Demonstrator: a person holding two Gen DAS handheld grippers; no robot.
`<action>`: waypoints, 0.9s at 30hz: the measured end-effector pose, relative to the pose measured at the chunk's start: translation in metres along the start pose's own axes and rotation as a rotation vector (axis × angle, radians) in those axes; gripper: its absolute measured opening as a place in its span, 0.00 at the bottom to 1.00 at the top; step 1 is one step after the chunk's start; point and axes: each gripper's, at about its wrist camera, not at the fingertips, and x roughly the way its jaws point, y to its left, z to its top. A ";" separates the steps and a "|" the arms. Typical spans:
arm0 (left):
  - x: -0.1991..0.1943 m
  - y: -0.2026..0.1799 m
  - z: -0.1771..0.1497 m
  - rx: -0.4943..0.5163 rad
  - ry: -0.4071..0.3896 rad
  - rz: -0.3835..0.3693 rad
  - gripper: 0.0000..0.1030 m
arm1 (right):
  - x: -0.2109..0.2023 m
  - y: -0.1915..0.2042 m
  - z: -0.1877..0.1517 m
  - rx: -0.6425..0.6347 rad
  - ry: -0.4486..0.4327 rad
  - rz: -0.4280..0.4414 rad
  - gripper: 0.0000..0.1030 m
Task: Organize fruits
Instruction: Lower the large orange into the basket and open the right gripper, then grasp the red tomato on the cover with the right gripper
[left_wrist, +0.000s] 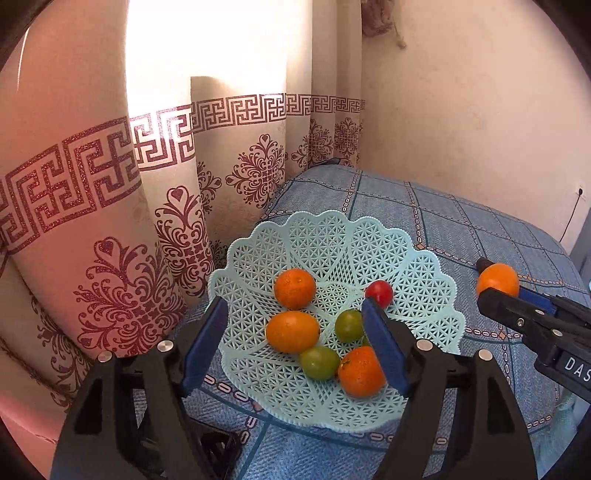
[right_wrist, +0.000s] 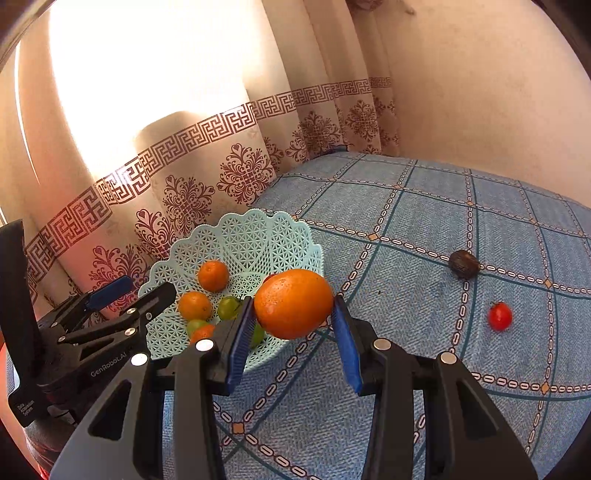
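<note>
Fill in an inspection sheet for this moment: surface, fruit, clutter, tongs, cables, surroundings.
Surface: blue checked cloth.
Job's things: basket holds three oranges, green fruits and a red one; a red fruit and a dark fruit lie on the cloth.
Clutter: nothing seen.
Tongs: left tongs open and empty above the basket; right tongs shut on an orange beside the basket.
Cables: one down the wall from a socket.
Surroundings: patterned curtain, plain wall.
</note>
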 end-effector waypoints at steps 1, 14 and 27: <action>-0.001 0.002 0.000 -0.002 -0.003 0.000 0.76 | 0.003 0.003 0.002 -0.004 0.004 0.002 0.42; 0.004 0.013 0.001 -0.027 0.002 0.013 0.82 | 0.022 0.014 0.004 -0.016 0.020 0.015 0.51; 0.004 -0.012 0.002 0.011 0.003 -0.008 0.83 | 0.006 -0.015 -0.009 0.015 0.011 -0.022 0.51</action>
